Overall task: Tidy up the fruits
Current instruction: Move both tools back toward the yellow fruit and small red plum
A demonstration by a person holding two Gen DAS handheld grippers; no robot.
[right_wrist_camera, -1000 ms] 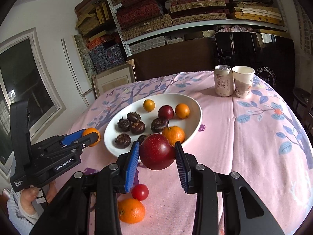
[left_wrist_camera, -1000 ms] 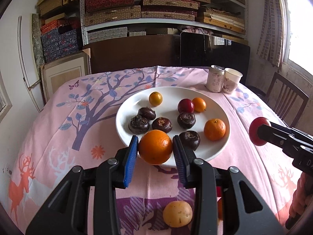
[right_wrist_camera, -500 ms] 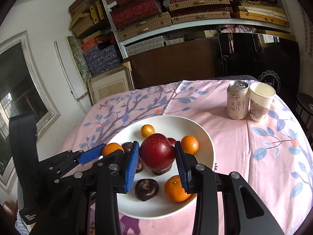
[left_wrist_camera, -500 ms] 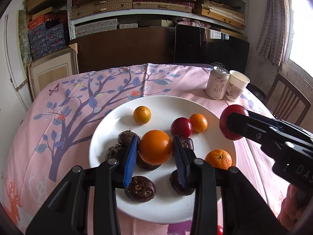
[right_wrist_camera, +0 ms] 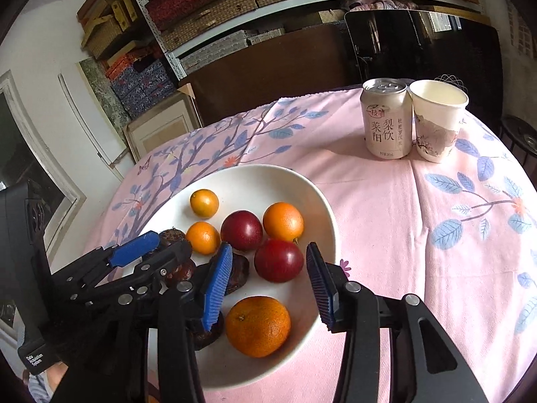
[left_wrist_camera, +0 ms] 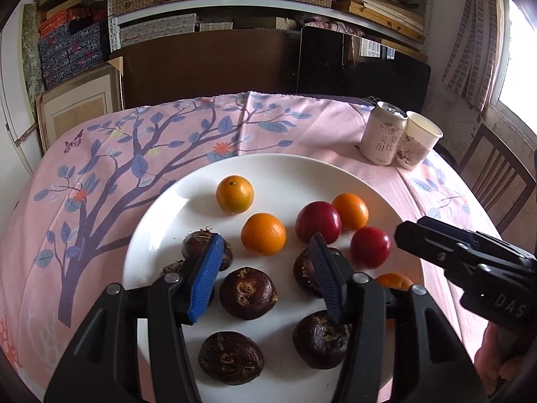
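Observation:
A white plate [left_wrist_camera: 285,174] [right_wrist_camera: 255,178] on the pink tablecloth holds oranges, two dark red plums and several dark brown water chestnuts. My left gripper [left_wrist_camera: 265,280] is open and empty over the plate; an orange [left_wrist_camera: 263,234] lies on the plate just ahead of its jaws. My right gripper [right_wrist_camera: 266,283] is open and empty; a red plum [right_wrist_camera: 279,260] lies on the plate between and just ahead of its jaws. That plum also shows in the left wrist view [left_wrist_camera: 370,247], beside the right gripper's black body.
A drink can [right_wrist_camera: 386,117] and a paper cup [right_wrist_camera: 438,119] stand at the table's far right. A wooden chair [left_wrist_camera: 496,181] is at the right edge. Shelves with boxes and a framed picture [left_wrist_camera: 79,107] stand behind the table.
Both grippers moved forward over the plate and opened. The left let go of the orange and the right let go of the red plum; both fruits now lie on the plate.

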